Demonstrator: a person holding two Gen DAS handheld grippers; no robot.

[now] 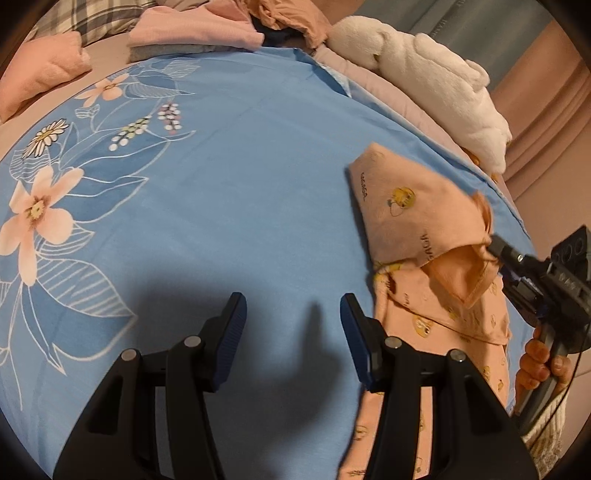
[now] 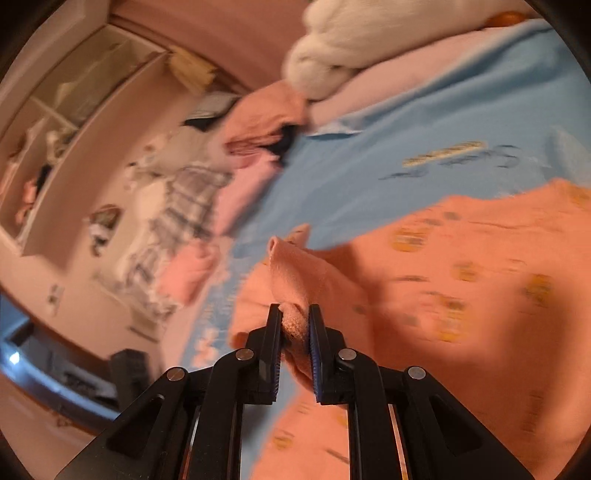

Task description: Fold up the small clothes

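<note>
right gripper clamped on a bunched fold of the peach printed garment, lifting it w/ one flap turned over. left gripper jaws wide apart, holding nothing, above blue floral sheet. garment lies nr the sheet's right edge; white plush beyond.

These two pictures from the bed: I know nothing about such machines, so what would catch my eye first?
Probably the peach printed garment at the right of the blue floral bedspread: the right tool pinches a fold of it and lifts it. Next, the left tool hangs open over bare blue cloth, holding nothing. Behind, a fluffy white blanket and folded pink clothes lie at the far edge.
</note>
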